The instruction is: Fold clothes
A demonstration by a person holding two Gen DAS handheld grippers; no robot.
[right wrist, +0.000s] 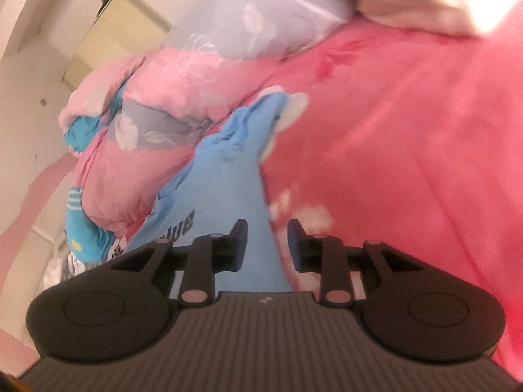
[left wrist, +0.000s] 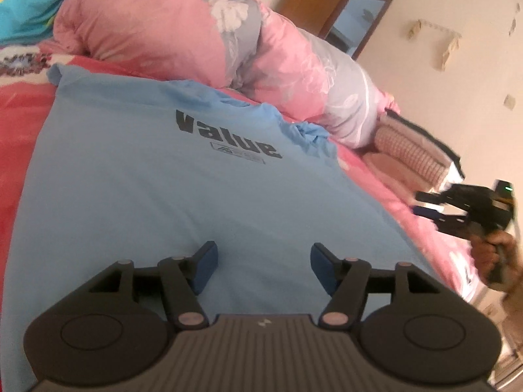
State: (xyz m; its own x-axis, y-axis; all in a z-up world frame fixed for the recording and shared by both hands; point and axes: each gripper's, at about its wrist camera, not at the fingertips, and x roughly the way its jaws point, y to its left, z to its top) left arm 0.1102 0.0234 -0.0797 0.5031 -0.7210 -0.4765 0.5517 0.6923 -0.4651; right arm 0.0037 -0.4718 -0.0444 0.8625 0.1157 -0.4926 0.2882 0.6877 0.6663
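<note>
A light blue T-shirt (left wrist: 137, 176) lies spread flat on a bed covered by a red and pink floral bedsheet (left wrist: 19, 121), its black printed word "Value" (left wrist: 227, 135) readable in the left wrist view. The left hand-held gripper (left wrist: 263, 266) hovers over the shirt's lower part with its blue-padded fingers (left wrist: 207, 263) well apart and nothing between them; whether they touch the fabric cannot be told. Beyond the shirt a bulky pink and grey floral quilt (left wrist: 202, 36) is heaped along the far side of the bed, with a turquoise cloth (left wrist: 29, 3) partly cut off at the picture's top left corner. Near the bed's far end sits a stack of folded fabrics (left wrist: 412, 153), pink and checked, blurred. At the right edge, the right hand-held gripper (left wrist: 431, 204) appears small and smeared, held in a person's hand (left wrist: 498, 258) that is partly cut off by the frame. In the right wrist view, which is heavily blurred, the right hand-held gripper (right wrist: 266, 240) has its fingers a little apart with nothing clamped; beneath them run the edge of the blue T-shirt (right wrist: 228, 179) and the red bedsheet (right wrist: 408, 147). Only the letters "ue" of the print show here. The shirt's bunched sleeve (right wrist: 264, 111) lies against the quilt (right wrist: 157, 98).
</note>
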